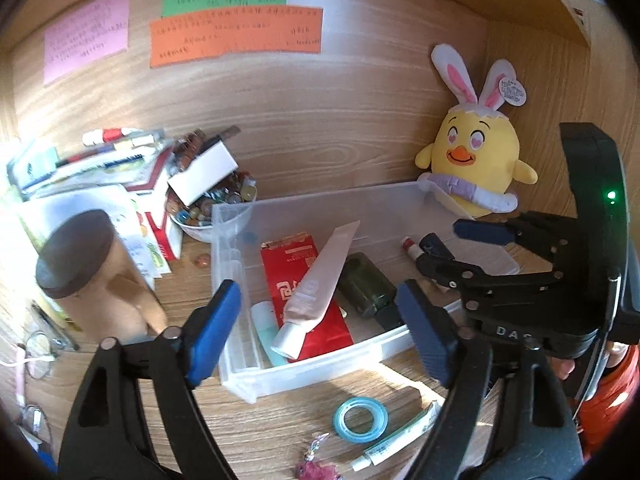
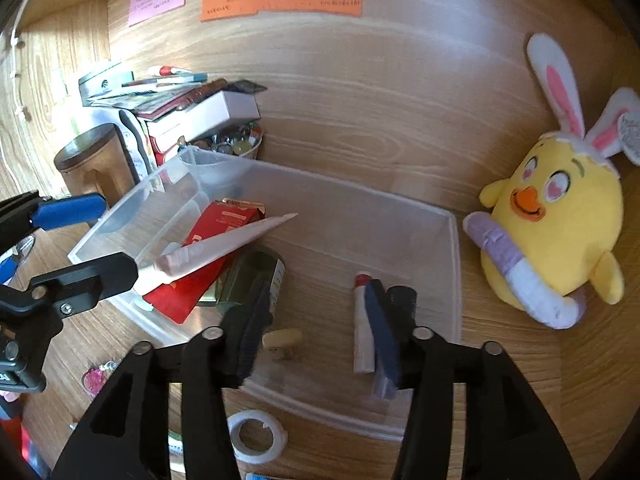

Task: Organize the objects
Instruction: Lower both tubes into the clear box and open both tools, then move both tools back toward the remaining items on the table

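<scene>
- Blue-padded left tool (image 1: 320,332) stands wide open and empty above the clear bin's (image 1: 320,372) near-left end, where the pink tube (image 1: 316,288) slants across a red box (image 1: 304,292).
- Right tool (image 2: 316,332), half open, holds nothing; the lipstick (image 2: 363,324) lies lengthwise just beside its right finger.
- Printing on the tube and box is too blurred to read.

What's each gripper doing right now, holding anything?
Left gripper: open, empty, above the clear bin.
Right gripper: open, empty, over the bin.

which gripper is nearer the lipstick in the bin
Right. The right gripper hangs over the bin's end with the lipstick beside its blue pad; the left gripper is at the other end, over the red box.
</scene>
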A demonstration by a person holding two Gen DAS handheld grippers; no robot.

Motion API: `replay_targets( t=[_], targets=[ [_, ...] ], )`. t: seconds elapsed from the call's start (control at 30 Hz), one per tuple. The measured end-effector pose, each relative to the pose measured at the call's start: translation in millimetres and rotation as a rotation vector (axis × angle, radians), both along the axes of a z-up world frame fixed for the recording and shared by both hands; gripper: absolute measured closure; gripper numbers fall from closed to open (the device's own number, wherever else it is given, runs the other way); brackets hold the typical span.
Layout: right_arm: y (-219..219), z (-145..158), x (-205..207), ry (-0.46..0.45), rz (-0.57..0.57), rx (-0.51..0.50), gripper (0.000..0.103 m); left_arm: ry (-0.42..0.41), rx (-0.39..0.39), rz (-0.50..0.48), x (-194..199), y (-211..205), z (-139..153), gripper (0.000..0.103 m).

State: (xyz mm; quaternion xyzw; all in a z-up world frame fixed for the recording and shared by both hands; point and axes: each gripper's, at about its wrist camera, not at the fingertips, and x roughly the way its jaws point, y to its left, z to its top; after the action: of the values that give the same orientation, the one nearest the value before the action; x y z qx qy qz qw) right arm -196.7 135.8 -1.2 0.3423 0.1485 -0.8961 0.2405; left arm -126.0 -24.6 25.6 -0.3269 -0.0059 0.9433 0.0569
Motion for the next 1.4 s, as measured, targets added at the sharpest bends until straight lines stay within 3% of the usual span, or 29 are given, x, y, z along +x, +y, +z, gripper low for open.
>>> replay_targets(
  t=[0.2, 0.6, 0.83, 1.2, 1.4],
  targets=[
    [8.8, 12.7, 21.0, 0.049, 0.008, -0.005, 0.036, 0.032, -0.024, 0.001, 18.5, 0.9, 8.3, 0.010],
    [36.5, 18.2, 62.9, 0.059, 0.007, -0.050, 0.033, 0.006, -0.029, -0.011, 47.4, 1.8, -2.7, 0.008],
    [49.9, -1.8, 77.6, 0.006, -0.006, -0.045, 0.032, -0.052, -0.032, -0.032, 59.2, 8.3, -23.5, 0.008],
    [61.0, -46.9, 85.7, -0.170, 0.002, -0.046, 0.026, -0.173, 0.004, -0.047, 51.2, 14.6, -63.9, 0.008],
    [58.1, -61.8, 91.0, -0.196, 0.023, 0.019, 0.026, -0.193, 0.027, -0.041, 41.7, 13.2, -71.6, 0.019]
  ],
)
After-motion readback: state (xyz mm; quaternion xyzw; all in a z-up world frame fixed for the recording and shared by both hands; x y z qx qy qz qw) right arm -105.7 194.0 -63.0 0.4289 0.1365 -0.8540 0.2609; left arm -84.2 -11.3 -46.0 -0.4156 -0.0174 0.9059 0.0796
